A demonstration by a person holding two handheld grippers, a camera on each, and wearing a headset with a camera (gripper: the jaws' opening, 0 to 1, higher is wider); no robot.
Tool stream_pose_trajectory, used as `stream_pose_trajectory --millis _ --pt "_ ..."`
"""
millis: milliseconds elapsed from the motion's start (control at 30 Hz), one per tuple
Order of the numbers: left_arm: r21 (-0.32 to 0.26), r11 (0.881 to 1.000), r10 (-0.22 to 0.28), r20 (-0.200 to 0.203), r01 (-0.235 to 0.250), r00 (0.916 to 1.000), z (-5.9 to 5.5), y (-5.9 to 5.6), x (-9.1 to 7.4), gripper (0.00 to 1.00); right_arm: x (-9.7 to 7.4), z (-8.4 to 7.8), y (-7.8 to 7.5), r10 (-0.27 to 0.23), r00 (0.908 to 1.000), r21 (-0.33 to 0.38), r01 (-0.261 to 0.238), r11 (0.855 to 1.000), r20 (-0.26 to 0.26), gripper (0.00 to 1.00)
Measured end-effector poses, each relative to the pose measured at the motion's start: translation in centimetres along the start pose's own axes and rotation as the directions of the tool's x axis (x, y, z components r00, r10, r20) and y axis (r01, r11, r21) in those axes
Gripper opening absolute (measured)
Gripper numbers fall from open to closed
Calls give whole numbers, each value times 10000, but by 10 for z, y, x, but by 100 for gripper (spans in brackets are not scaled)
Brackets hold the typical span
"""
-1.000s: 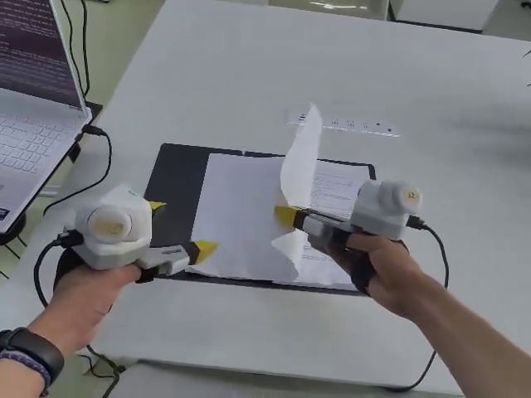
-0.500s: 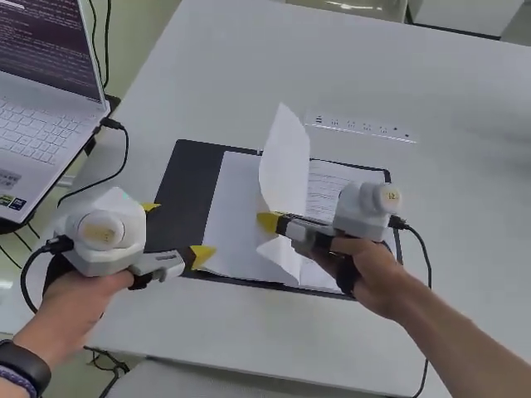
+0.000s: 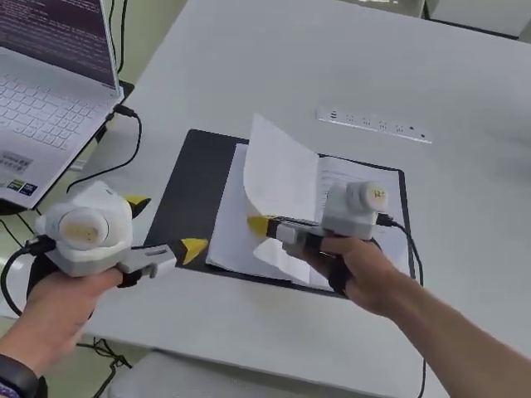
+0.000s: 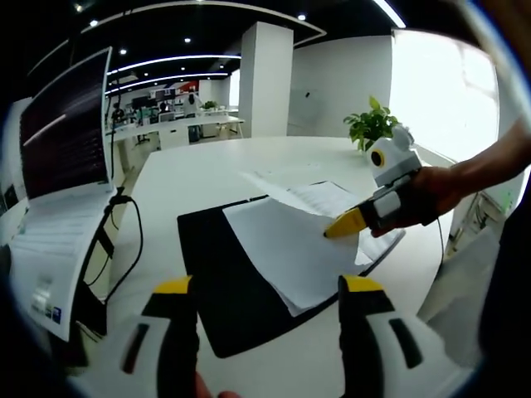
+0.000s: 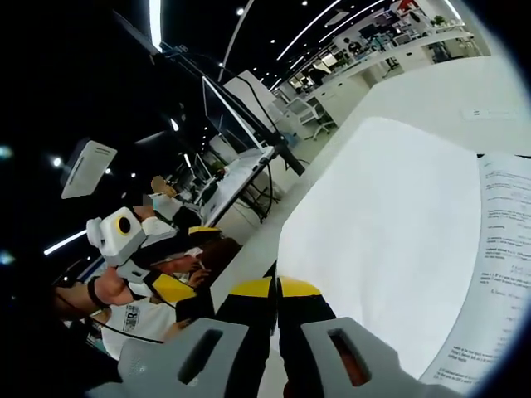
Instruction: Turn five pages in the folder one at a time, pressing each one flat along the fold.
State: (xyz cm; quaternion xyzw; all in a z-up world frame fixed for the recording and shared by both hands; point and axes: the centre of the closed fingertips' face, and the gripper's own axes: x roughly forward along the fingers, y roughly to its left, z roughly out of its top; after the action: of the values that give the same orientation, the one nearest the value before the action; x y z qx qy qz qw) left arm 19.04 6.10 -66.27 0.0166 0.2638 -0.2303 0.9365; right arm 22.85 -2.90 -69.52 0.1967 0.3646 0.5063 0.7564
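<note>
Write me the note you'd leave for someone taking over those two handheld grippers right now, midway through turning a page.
Right gripper: shut on the near edge of a sheet, which is lifted and curls over the open black folder.
Left gripper: open, holding nothing, by the folder's near left corner.
Done: turned paper lies on the left stack. How many pages that is cannot be told.
Left: carry this sheet over to the left, press it flat along the fold, then go on until five are turned.
</note>
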Motion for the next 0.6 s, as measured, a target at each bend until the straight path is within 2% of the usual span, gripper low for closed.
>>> stream_pose_trajectory --millis 133,333,433,600 --pt "-196 9998 67 -85 -69 9999 -8 4 -1 69 13 -11 -6 -71 9993 33 73 10000 -365 0" --pt "-445 9990 80 -49 -82 10000 -13 6 -2 69 28 -25 -17 -195 9967 370 224 9991 -784 0" --pt "-612 9980 140 -9 -141 9999 -16 9 -3 69 39 -31 -25 -375 9941 735 451 9963 -1016 0" --pt "-675 9976 145 -27 -146 9999 -19 11 -2 69 51 -42 -36 -683 9878 936 818 9922 -1396 0"
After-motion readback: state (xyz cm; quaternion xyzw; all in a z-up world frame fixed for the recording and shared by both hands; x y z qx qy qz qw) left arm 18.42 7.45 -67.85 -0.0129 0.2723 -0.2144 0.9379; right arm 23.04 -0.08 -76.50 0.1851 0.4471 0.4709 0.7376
